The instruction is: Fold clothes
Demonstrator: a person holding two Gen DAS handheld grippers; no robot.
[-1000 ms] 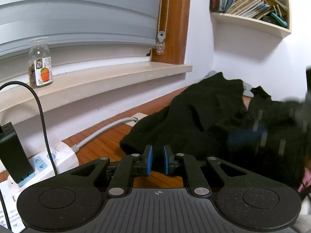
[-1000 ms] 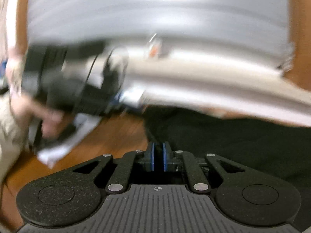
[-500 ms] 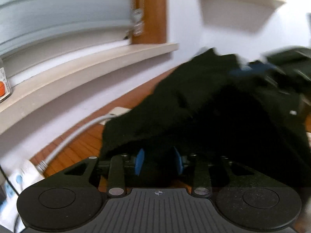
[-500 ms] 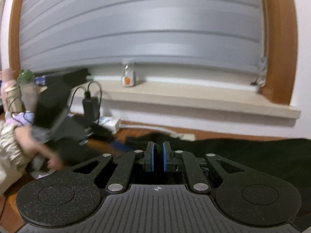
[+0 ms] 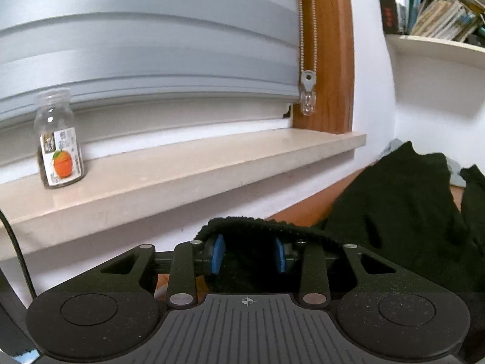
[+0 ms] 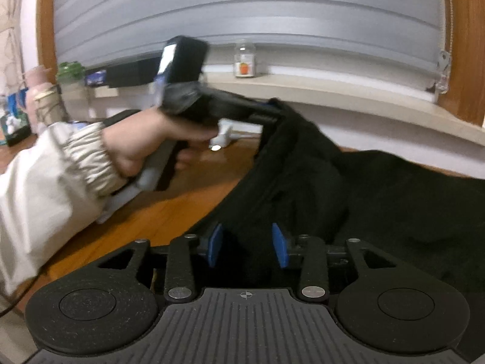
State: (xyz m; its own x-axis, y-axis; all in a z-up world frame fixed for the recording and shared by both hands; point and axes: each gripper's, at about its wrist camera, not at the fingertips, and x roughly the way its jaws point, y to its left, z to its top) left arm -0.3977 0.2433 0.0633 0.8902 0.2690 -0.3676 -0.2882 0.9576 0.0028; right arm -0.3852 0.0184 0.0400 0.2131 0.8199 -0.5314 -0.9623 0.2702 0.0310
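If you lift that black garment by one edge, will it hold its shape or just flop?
Probably flop: the black garment already lies in loose folds on the wooden table, and its edge droops over the left gripper. It looks thick and fuzzy, so likely not slippery.

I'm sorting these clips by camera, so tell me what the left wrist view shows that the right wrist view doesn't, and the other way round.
Only the left wrist view shows the bookshelf and black cloth draped over the left claw.

Only the right wrist view shows the hand and pale sleeve carrying that claw, and the right claw, opening over cloth.

Both show the black garment, the orange-labelled jar, the window sill, the grey blind and the wooden table.
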